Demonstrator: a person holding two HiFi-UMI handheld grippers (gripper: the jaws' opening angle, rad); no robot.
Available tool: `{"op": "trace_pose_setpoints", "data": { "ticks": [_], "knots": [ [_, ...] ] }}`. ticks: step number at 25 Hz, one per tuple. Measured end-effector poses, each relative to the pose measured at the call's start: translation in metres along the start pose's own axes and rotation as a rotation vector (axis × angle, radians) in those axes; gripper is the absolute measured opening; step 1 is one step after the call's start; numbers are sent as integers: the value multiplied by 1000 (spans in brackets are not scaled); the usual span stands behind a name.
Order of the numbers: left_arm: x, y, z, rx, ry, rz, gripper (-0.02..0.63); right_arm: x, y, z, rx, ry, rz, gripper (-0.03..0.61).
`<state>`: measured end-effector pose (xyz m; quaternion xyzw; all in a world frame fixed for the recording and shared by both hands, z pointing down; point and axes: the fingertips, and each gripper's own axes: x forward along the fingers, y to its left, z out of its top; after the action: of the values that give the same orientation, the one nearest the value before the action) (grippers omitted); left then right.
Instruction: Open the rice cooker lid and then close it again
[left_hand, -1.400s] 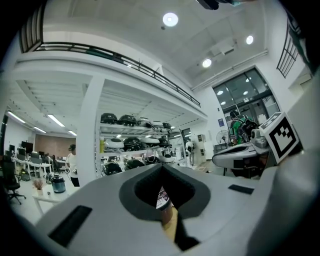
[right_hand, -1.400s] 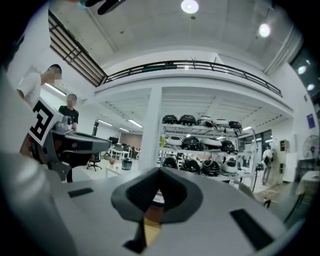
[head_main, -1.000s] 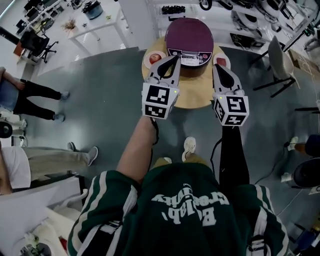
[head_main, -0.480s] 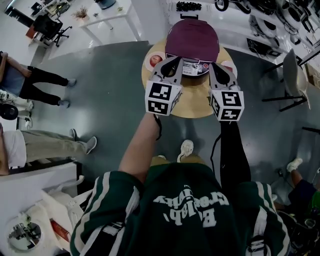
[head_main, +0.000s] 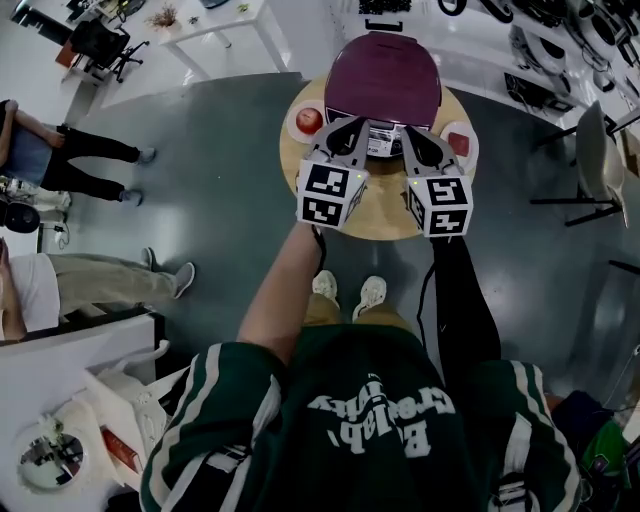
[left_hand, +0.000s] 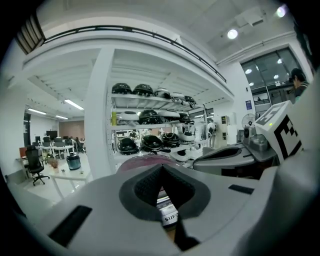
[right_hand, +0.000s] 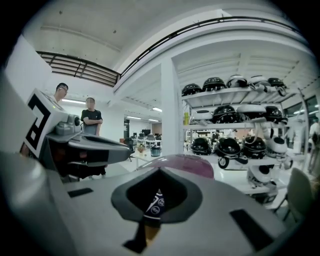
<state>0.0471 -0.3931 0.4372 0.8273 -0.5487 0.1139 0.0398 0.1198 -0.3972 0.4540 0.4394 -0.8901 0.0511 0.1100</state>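
Rice cooker (head_main: 385, 75), a maroon one, sits at the far side of a round wooden table (head_main: 385, 218), directly in front of the person, with its lid (head_main: 385, 60) down flat and its control panel (head_main: 383, 137) facing them. The left gripper (head_main: 353, 126) and right gripper (head_main: 410, 134) hover side by side just in front of that panel, both pointing at the cooker's front edge. Each has its jaws clenched tip to tip with nothing held; each gripper's own view shows only a sliver of the panel through the gap behind the closed tips. From the head view I cannot tell whether either tip touches the cooker. An apple (head_main: 308, 118) on a small plate (head_main: 296, 127) lies to the left of the cooker, and another small dish (head_main: 460, 140) lies to its right, both clear of the grippers. The opening step looks not yet begun: this reads as the approach to the lid's front. The next move probably calls for finding the lid release, which is not clearly visible here, and pressing it with a closed tip. The lid can then be raised back on its hinge while the other gripper steadies the body so the cooker does not slide on the table.
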Motion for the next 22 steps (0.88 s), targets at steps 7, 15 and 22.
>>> {"op": "trace_pose_setpoints", "data": {
  "ticks": [7, 15, 22],
  "knots": [
    [14, 18, -25, -4, 55, 0, 0, 29, 13, -17, 28, 55, 49, 5],
    [33, 27, -45, -23, 120, -67, 0, 54, 8, -34, 48, 128, 24, 5],
    [45, 33, -59, 17, 160, -114, 0, 71, 6, -43, 43, 168, -20, 5]
  ]
}}
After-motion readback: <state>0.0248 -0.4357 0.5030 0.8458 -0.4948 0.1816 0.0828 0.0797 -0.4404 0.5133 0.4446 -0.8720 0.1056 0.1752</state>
